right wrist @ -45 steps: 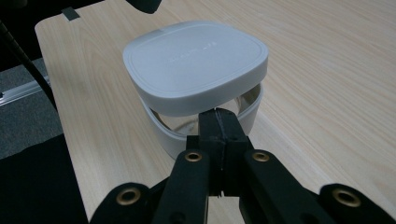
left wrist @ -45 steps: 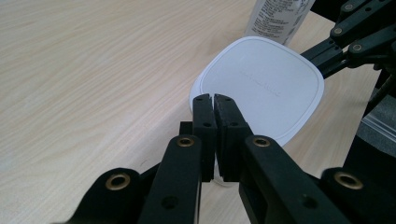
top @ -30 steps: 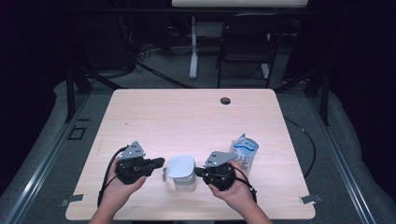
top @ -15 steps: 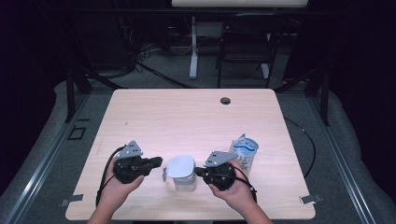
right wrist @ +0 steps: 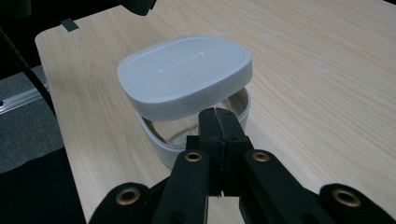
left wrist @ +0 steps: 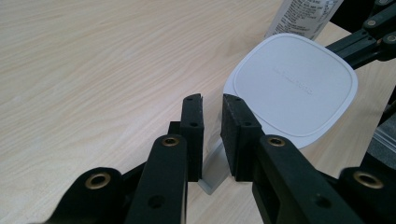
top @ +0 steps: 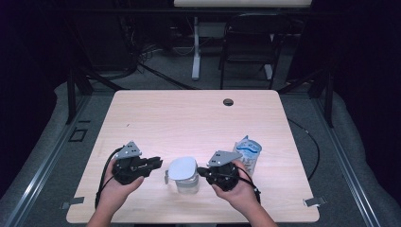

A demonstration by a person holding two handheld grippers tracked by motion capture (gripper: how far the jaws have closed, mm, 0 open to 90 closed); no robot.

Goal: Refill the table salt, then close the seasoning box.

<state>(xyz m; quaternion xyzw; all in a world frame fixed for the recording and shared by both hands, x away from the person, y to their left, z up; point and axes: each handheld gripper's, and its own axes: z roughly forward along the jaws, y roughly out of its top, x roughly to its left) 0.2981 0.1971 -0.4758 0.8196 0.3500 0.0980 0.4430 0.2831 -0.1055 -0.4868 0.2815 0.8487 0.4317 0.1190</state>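
Sitting at the near edge of the bench [top: 198, 118], left to right: left gripper [top: 153, 164], container [top: 185, 182] w/ white lid [top: 182, 169], right gripper [top: 204, 171], then a plastic bag [top: 248, 153] just beyond the right hand [top: 239, 191].

Left gripper [left wrist: 211, 105] – jaws have just been opening, now a narrow gap. A grey tab [left wrist: 212, 165] on the container's side sits low between them; pads don't look pressed on it. Lid [left wrist: 292, 86] lies just ahead of the tips, tilted.

Container is near the bench's front edge, between the two grippers. In the right gripper view the lid [right wrist: 184, 74] sits askew on the clear body [right wrist: 201, 126], not seated – a gap shows under it on the near side.

Right gripper [right wrist: 219, 116] – jaws shut tight together, tips right at the container's near rim; can't tell if they pinch the rim or a tab there.

Bag stands upright, touching neither the container nor the gripper. Small dark hole [top: 228, 101] at the bench's far edge.
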